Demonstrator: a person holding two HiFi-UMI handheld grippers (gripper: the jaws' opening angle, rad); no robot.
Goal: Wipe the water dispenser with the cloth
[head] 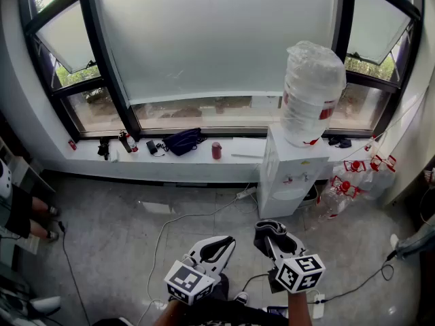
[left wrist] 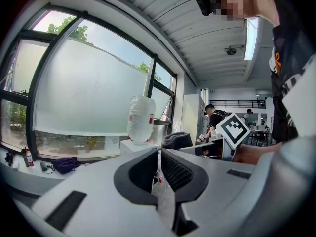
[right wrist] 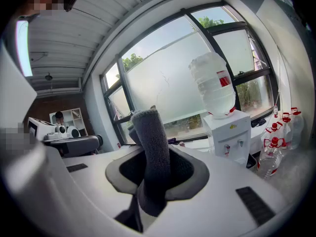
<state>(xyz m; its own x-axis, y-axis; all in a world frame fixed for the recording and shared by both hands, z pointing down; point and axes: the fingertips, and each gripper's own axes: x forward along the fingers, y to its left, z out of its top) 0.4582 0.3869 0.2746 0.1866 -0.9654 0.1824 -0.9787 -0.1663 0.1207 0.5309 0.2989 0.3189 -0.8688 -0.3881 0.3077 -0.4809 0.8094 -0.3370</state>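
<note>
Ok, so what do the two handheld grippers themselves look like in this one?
The left gripper and right gripper are the same build: pale grey plastic bodies whose jaws curve into a loop, lined with black ribbed pads. Each carries a white cube with black square markers, the left cube and the right cube. The person wears a black top.

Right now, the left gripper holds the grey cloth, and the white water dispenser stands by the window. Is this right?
Not quite: the right gripper holds the grey cloth, as the right gripper view shows. The left gripper has nothing between its jaws. The white water dispenser does stand by the window.
</note>
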